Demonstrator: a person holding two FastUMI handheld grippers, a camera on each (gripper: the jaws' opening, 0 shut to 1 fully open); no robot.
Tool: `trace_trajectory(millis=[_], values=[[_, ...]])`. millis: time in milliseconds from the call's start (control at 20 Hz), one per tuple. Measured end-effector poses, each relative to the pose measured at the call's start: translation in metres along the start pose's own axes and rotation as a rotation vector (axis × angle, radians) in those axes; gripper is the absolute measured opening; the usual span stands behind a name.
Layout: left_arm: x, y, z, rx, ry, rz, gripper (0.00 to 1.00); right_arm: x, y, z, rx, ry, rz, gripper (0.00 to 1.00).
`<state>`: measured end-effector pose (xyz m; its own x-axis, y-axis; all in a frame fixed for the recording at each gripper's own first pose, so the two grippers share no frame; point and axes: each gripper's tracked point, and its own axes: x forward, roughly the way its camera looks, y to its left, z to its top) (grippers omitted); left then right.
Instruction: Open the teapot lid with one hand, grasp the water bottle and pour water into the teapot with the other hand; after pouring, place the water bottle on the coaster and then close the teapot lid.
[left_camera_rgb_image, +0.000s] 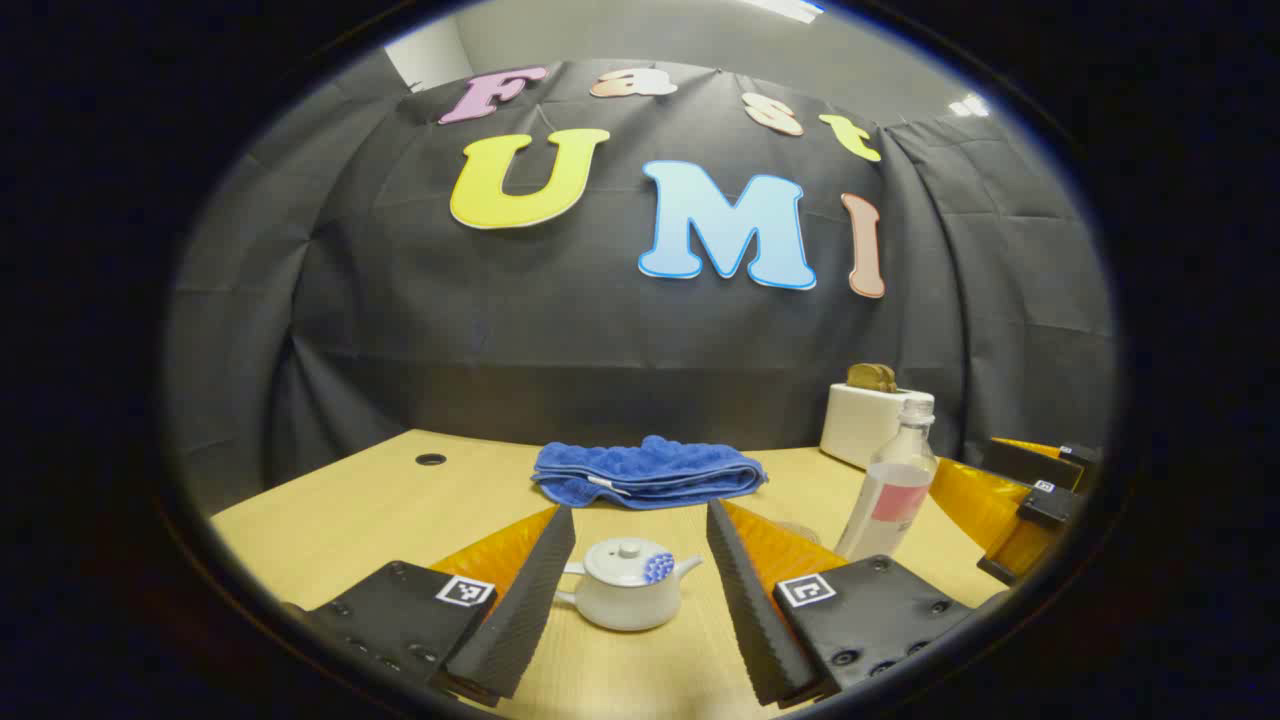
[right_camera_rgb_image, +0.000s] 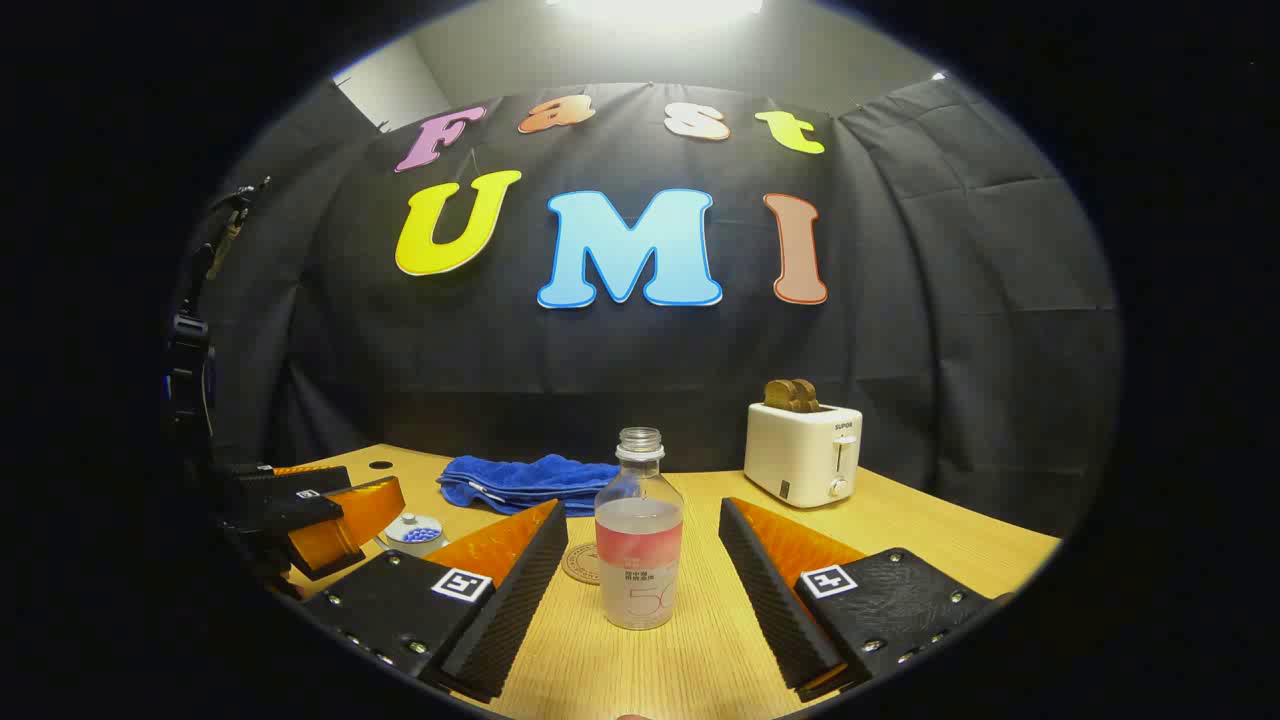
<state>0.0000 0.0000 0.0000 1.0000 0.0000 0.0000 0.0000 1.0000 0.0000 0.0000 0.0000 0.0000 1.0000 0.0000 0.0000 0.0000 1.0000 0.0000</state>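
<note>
I've got two tools up, one in each hand, and both are spread wide with nothing between the fingers touching them. My left tool (left_camera_rgb_image: 630, 590) is lined up on the one teapot (left_camera_rgb_image: 627, 585), a small white pot with a blue dotted patch near its spout, standing upright on the worktop (left_camera_rgb_image: 330, 510) in the gap between the fingers, clear of both; its lid (left_camera_rgb_image: 628, 560) is sitting on top, closed. From the left gripper view I can see the one water bottle (left_camera_rgb_image: 893, 480) off to the right, upright, cap off, with my right tool (left_camera_rgb_image: 1030, 490) just beyond it. My right tool (right_camera_rgb_image: 640, 590) is lined up on that same bottle (right_camera_rgb_image: 639, 545), clear plastic, partly filled, mouth open, standing between the open fingers without either one pressing on it. Just behind and left of the bottle lies one round coaster (right_camera_rgb_image: 583, 563), flat on the worktop (right_camera_rgb_image: 930, 530) with nothing on it. Count the rest: one blue towel (right_camera_rgb_image: 530, 480) folded at the back near the black cloth wall, and one white toaster (right_camera_rgb_image: 803, 452) at the back right with two brown slices of toast (right_camera_rgb_image: 791, 394) poking out of the top. In the right gripper view my left tool (right_camera_rgb_image: 330, 515) sits at the left, with the teapot (right_camera_rgb_image: 415, 532) peeking out just beside it.
</note>
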Motion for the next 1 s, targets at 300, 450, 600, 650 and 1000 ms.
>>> trace_trajectory(millis=[300, 450, 600, 650, 1000], values=[[0.0002, 0.0025, -0.001, 0.001, 0.002, 0.002, 0.84, 0.0011, 0.0014, -0.0026, 0.005, 0.008, 0.003, 0.96], [-0.0014, 0.0014, -0.0016, -0.009, 0.005, -0.004, 0.84, 0.0008, 0.0025, -0.0019, 0.006, 0.007, 0.004, 0.96], [-0.0029, 0.0017, 0.0011, -0.009, 0.001, -0.002, 0.84, 0.0008, 0.0027, -0.0026, 0.004, 0.007, 0.005, 0.96], [-0.0032, 0.0019, 0.0003, -0.007, 0.001, -0.001, 0.84, 0.0007, 0.0032, -0.0025, 0.004, 0.008, 0.005, 0.96], [0.0016, 0.0033, -0.0047, -0.01, 0.016, 0.002, 0.84, -0.0012, 0.0017, -0.0038, 0.007, 0.01, 0.002, 0.96]])
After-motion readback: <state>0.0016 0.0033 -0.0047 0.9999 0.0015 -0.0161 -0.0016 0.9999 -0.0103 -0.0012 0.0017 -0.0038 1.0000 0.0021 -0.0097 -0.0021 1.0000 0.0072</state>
